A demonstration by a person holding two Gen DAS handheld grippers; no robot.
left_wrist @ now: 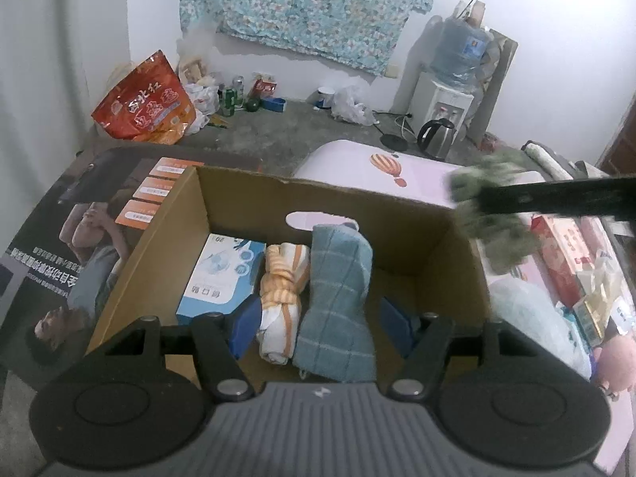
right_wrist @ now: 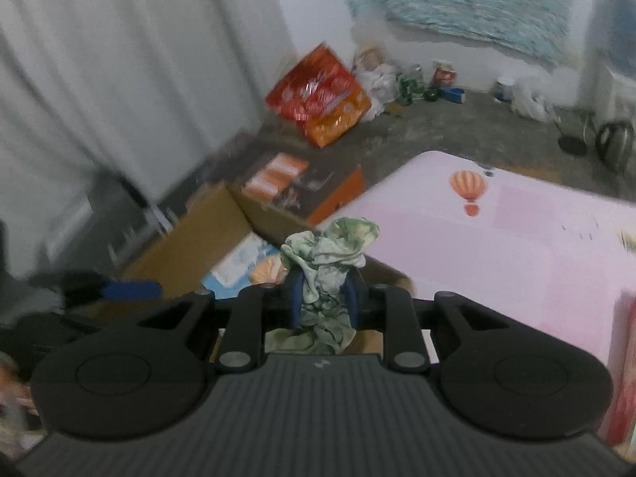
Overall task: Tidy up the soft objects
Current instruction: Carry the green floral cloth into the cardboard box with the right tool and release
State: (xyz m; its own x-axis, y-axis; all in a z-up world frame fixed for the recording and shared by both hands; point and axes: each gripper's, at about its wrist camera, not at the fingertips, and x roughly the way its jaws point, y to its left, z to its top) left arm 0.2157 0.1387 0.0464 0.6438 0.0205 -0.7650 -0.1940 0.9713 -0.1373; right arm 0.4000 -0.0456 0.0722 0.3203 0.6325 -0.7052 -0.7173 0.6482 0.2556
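An open cardboard box (left_wrist: 437,246) holds a blue-and-white mask packet (left_wrist: 222,278), a knotted orange-striped cloth (left_wrist: 284,282) and a rolled blue plaid towel (left_wrist: 340,298). My left gripper (left_wrist: 321,328) hangs over the box, open, its blue pads either side of the two cloths; a gap shows between the towel and the right pad. My right gripper (right_wrist: 324,304) is shut on a crumpled green patterned cloth (right_wrist: 330,254), held in the air above the box's right side. In the left wrist view the same cloth (left_wrist: 489,214) shows at the right, on a black finger (left_wrist: 556,198).
A pink table (right_wrist: 477,258) with a balloon print lies behind and right of the box. A large printed carton (left_wrist: 79,238) lies flat at the left. Red packets (left_wrist: 560,254) and bags crowd the right. Beyond are a red snack bag (left_wrist: 147,99), a kettle (left_wrist: 435,139) and a water dispenser (left_wrist: 441,107).
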